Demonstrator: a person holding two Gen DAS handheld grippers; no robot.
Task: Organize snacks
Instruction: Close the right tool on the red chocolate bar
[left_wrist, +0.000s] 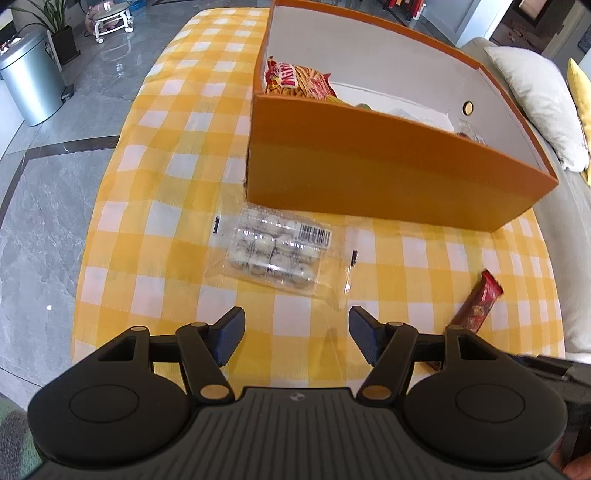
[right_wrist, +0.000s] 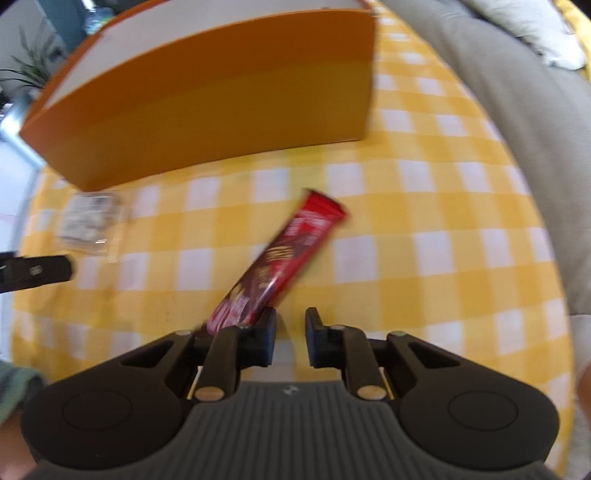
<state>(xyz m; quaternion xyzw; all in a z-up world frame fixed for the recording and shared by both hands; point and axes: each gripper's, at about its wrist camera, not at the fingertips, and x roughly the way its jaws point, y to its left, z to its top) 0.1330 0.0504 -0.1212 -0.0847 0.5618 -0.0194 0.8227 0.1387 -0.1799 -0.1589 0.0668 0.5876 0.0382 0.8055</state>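
**Left wrist view, left to right.** A metal bin (left_wrist: 31, 85) and a potted plant (left_wrist: 55, 22) stand on the grey floor beyond the bench (left_wrist: 147, 221), which carries a yellow-and-white checked cloth.

The left gripper (left_wrist: 296, 332) hovers over the cloth with its jaws spread wide and nothing between them. Just ahead of it lies a clear pack of round white sweets (left_wrist: 273, 254). The pack bears a white barcode label; its digits are too small to read.

Behind the pack stands the open orange box (left_wrist: 369, 177). Inside, at the left corner, a red-and-yellow snack bag (left_wrist: 295, 81) shows red lettering beginning "Mi"; the rest cannot be made out. The near wall of the box hides the remaining contents, of which only slivers show.

At the right lies the red bar (left_wrist: 480, 306), its near end hidden behind the gripper. A pale cushion (left_wrist: 535, 99) rests on the sofa past the bench.

**Right wrist view, left to right.** This view is blurred. The sweets pack (right_wrist: 88, 218) is a pale smear near the orange box (right_wrist: 221, 110). The red bar (right_wrist: 288, 251) lies diagonally on the cloth. Its printing is unreadable, and its near end runs against the outer side of the left finger and disappears under it.

The right gripper (right_wrist: 290, 336) has its jaws drawn almost together, with only a narrow slit left. The bar is not in that slit.
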